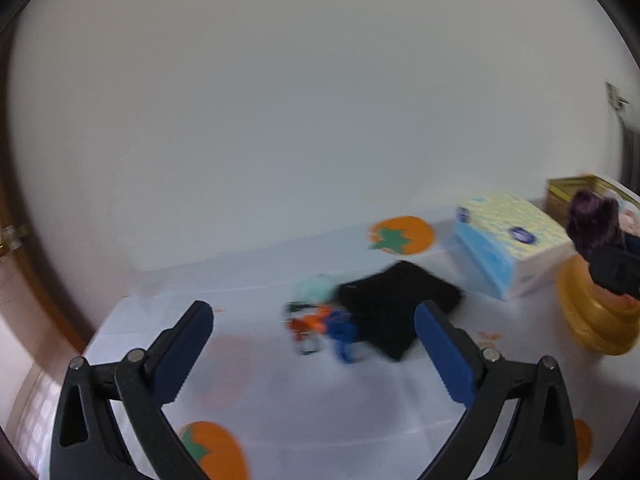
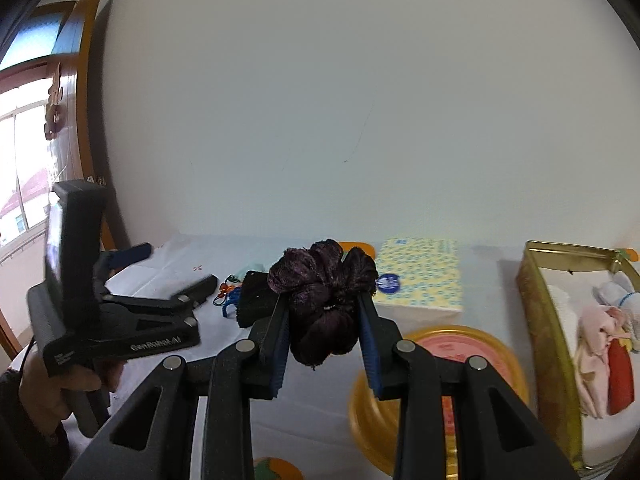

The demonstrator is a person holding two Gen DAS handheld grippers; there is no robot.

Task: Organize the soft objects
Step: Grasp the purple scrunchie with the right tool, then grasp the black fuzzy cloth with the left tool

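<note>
My right gripper is shut on a dark purple velvet scrunchie and holds it above the table; the left wrist view shows the same scrunchie at the far right. My left gripper stands open with nothing between its fingers, just above the white tablecloth. Beyond its fingers lie a black cloth, a mint-green soft item and a blurred tangle of orange and blue pieces. In the right wrist view a hand carries the left gripper at the left.
A yellow and blue tissue pack lies at the back. A round gold tin sits under the right gripper. At the right, an open gold box holds pink, red and white cloths. Orange pumpkin prints mark the tablecloth; a wall stands behind.
</note>
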